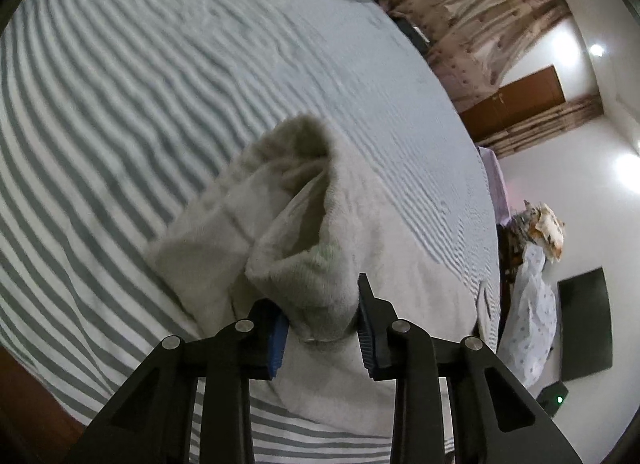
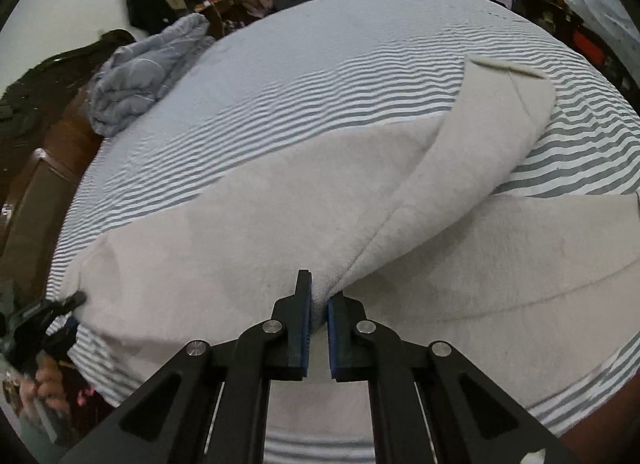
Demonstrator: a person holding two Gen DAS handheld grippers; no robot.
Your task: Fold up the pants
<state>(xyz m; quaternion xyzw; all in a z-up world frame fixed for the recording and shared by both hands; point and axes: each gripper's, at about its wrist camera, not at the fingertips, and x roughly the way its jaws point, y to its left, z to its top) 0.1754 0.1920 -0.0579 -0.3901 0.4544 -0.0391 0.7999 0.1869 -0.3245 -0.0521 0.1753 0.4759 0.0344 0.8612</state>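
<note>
I have both grippers on the pale cream fleece pants (image 2: 248, 204), which lie spread on the grey-and-white striped bedsheet (image 2: 280, 76) along the near edge of the bed.

My right gripper (image 2: 319, 304) has its jaws drawn almost together, pinching a ridge of fleece at the near edge of the garment, roughly where the two legs meet. From that pinch one leg runs away to the far right, its long axis slanting towards the far right part of the bed and ending in a folded-over cuff (image 2: 508, 68). The second leg lies lower, reaching towards the right edge of the bed. The wider body of the pants extends to my left, where the left gripper (image 2: 66, 302) shows at the garment's end, near the bed's left edge.

In the left wrist view, that gripper (image 1: 322, 316) stands at a narrow setting, its blue pads (image 1: 280, 338) closed on a thick bunch of fleece that bulges up between them. Beyond it the cloth opens into a hollow tube mouth (image 1: 304, 168) pointing away across the bed.

So the pants' long axis runs left to right along the near edge, between my two grips. I judge the coming fold turns on carrying one end along that axis towards the other; the right grip sits nearer the legs.
</note>
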